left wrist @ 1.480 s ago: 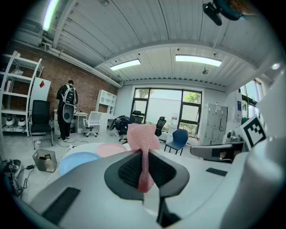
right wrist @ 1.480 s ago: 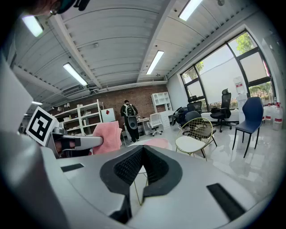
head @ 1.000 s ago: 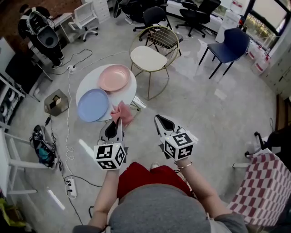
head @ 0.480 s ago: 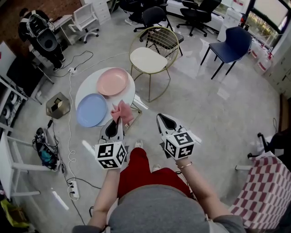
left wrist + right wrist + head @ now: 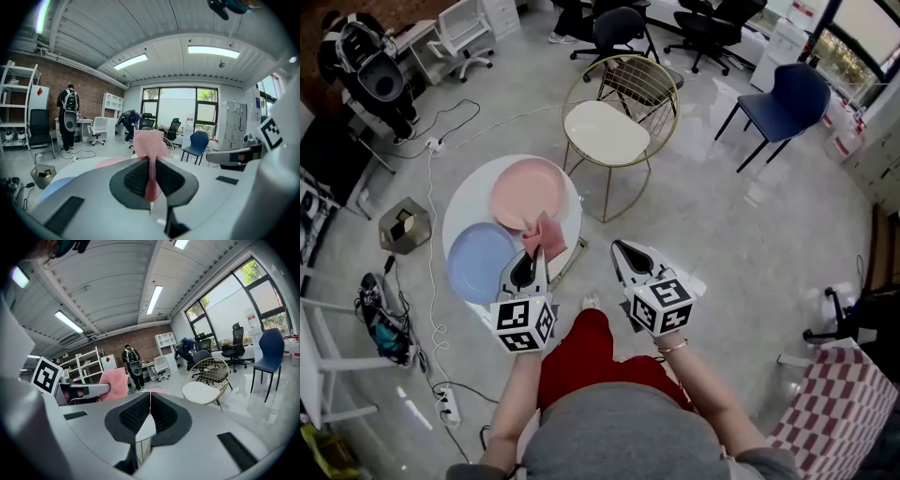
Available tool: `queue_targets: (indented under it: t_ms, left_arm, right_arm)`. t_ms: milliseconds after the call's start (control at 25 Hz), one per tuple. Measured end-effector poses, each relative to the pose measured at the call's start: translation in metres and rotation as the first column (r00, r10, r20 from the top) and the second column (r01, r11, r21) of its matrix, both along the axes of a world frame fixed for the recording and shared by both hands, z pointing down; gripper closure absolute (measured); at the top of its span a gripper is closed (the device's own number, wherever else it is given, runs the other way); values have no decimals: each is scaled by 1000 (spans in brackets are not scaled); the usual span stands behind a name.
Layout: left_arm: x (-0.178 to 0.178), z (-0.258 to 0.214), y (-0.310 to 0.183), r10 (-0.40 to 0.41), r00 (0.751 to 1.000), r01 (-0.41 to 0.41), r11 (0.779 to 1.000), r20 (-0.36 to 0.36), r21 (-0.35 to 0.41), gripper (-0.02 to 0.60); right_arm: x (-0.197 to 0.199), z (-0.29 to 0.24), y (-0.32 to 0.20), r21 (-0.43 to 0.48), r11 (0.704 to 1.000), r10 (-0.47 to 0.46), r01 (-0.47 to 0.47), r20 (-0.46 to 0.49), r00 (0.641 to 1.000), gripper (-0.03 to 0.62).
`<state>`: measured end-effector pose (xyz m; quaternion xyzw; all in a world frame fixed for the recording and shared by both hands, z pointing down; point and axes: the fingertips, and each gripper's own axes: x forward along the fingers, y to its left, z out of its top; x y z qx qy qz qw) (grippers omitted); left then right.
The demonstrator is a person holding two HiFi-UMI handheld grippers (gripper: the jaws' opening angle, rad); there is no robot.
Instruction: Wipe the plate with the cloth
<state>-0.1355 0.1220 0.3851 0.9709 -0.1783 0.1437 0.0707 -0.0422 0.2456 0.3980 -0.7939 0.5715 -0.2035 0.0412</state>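
A pink plate [image 5: 528,193] and a blue plate [image 5: 481,262] lie on a small round white table [image 5: 461,200]. My left gripper [image 5: 528,257] is shut on a pink cloth [image 5: 543,234], which stands up above its tips over the table's near right edge. In the left gripper view the pink cloth [image 5: 149,150] is pinched between the jaws, with the pink plate [image 5: 111,161] low behind. My right gripper [image 5: 622,251] is shut on nothing, to the right of the table above the floor. The right gripper view shows the pink cloth [image 5: 114,383] at left.
A gold wire chair [image 5: 612,127] with a cream seat stands just behind the table. A blue chair [image 5: 787,98] and black office chairs [image 5: 618,31] stand farther back. Cables and a power strip [image 5: 443,397] lie on the floor at left. A person with a backpack [image 5: 358,55] stands far left.
The table and plates have come nearer and lower in the head view. The cloth in my left gripper now hangs over the table's edge, close to the pink plate.
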Motion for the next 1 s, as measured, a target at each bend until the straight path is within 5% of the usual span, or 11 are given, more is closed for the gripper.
queue_targets:
  t_ms: [360,720,1000]
  left_arm:
    - [66,11,-90,-4,1000,4,1000,22,-27,548]
    - [93,18,-141,-27,999,28,998,22,-54,548]
    - [98,30,-161,-107,994,110,988,32,-107,548]
  right_arm:
    - [65,6,-96,-33,999,-15,16,17,1000,565]
    - [100,21,-148,-84,996,-28,32,44,999,565]
    - [117,33,-179,-143,981,-121,130,67,990,565]
